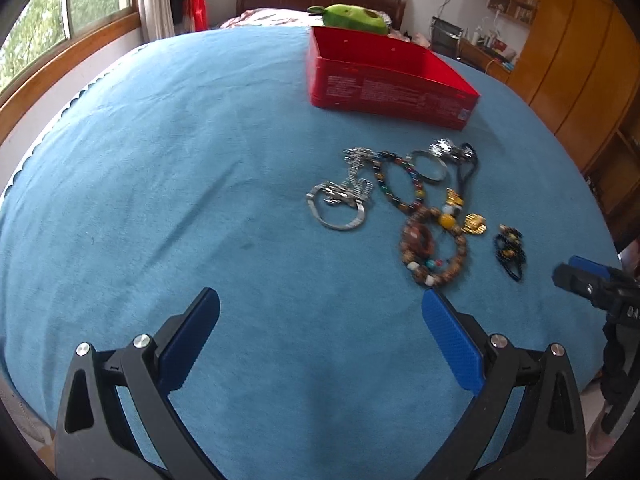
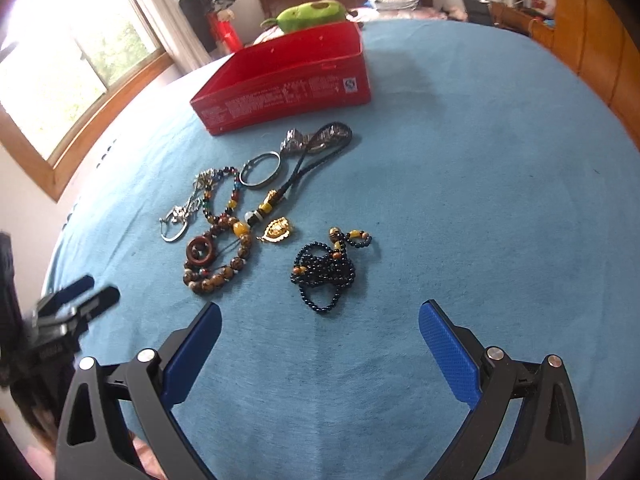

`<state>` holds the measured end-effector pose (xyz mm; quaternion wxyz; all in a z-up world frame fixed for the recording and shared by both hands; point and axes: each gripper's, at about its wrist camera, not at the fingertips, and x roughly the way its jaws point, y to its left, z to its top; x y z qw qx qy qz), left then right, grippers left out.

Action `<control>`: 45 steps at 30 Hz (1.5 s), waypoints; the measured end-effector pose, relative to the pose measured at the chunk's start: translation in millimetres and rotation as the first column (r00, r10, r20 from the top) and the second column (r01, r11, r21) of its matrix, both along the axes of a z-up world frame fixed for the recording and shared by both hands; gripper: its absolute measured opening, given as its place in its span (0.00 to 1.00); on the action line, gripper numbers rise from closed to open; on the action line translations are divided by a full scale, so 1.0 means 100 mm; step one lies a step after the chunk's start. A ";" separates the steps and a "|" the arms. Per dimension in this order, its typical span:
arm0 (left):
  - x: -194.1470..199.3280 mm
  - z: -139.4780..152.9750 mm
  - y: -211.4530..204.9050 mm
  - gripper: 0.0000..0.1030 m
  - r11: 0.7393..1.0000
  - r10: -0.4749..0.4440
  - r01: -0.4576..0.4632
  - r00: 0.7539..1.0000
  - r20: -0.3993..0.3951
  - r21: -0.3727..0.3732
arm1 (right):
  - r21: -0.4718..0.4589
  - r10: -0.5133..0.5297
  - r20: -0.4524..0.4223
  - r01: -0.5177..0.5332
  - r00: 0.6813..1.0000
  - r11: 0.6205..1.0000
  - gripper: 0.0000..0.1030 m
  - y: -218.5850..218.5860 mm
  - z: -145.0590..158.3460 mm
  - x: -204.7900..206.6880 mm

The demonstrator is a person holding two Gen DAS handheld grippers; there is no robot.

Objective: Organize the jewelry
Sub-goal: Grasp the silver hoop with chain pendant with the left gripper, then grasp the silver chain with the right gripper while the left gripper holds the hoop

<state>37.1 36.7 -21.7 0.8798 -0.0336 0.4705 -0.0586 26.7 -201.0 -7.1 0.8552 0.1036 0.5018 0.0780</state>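
Observation:
Several pieces of jewelry lie on a blue cloth [image 1: 200,200]. A silver chain bracelet [image 1: 340,200], a coloured bead bracelet [image 1: 400,184], a silver bangle [image 1: 429,165], a brown bead bracelet [image 1: 434,252] and a dark bead strand [image 1: 509,250] show in the left wrist view. The dark bead strand [image 2: 326,270] lies just ahead of my right gripper [image 2: 320,340], which is open and empty. The brown bead bracelet [image 2: 218,264] lies to its left. My left gripper [image 1: 320,324] is open and empty, short of the brown beads. An open red box [image 1: 384,76] stands behind the jewelry.
A green plush toy [image 1: 354,18] sits behind the red box [image 2: 288,84]. The right gripper's tip [image 1: 580,280] shows at the left wrist view's right edge, and the left gripper [image 2: 76,304] at the right wrist view's left edge. A window [image 2: 68,64] is at left, wooden cabinets [image 1: 580,60] at right.

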 end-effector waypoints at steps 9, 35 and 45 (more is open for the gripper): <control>0.58 -0.19 0.12 0.65 0.998 -0.005 -0.003 0.989 -0.145 -0.058 | 0.016 0.020 -0.033 -0.019 0.999 1.000 0.83 -0.11 -0.05 0.13; 1.00 -0.28 -0.03 0.01 0.997 -0.034 0.019 0.977 -0.211 -0.070 | 0.031 0.027 -0.025 -0.026 0.999 0.999 0.78 -0.08 -0.07 0.29; 0.51 0.15 0.18 0.01 0.985 -0.073 0.058 0.993 -0.088 -0.163 | 0.027 0.020 -0.037 -0.019 0.999 0.999 0.78 -0.12 -0.10 0.29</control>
